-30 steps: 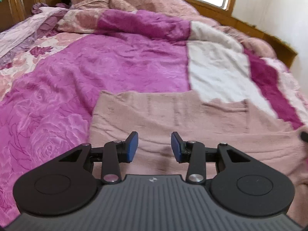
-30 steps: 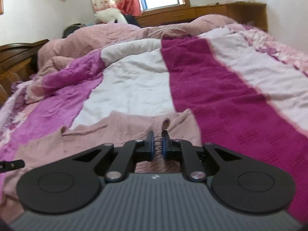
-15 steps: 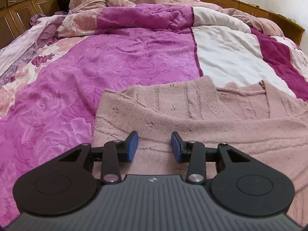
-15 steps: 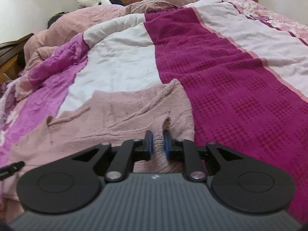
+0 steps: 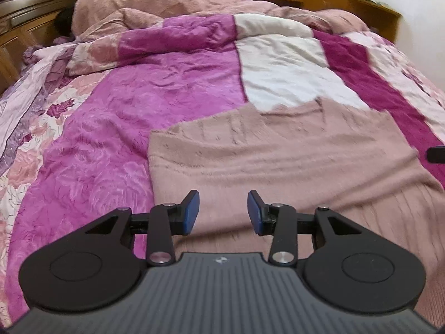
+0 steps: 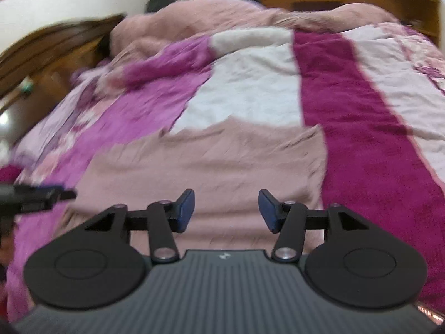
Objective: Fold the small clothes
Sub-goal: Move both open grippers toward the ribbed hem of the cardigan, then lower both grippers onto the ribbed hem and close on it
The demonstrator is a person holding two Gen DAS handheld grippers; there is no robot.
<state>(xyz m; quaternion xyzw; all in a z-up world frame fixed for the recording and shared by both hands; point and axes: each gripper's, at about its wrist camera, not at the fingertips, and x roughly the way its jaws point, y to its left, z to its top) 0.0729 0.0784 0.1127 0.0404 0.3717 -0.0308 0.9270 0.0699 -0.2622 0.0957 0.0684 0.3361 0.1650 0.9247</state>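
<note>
A dusty-pink knit sweater (image 5: 278,156) lies flat on the bed, folded into a rough rectangle; it also shows in the right wrist view (image 6: 211,164). My left gripper (image 5: 223,211) is open and empty, just above the sweater's near left part. My right gripper (image 6: 225,211) is open and empty, above the sweater's near edge toward its right side. The left gripper's tip (image 6: 41,193) shows at the left edge of the right wrist view. The right gripper's tip (image 5: 436,154) shows at the right edge of the left wrist view.
The bed is covered by a magenta floral quilt (image 5: 116,128) on the left and a white and dark-pink striped blanket (image 6: 347,111) on the right. A heaped pink duvet (image 5: 178,2) lies at the far end. A wooden headboard (image 5: 25,19) stands beyond it.
My right gripper has opened and let go of the sweater's edge, which now lies flat. Both grippers have pulled back and risen a little. The left gripper stayed open.
</note>
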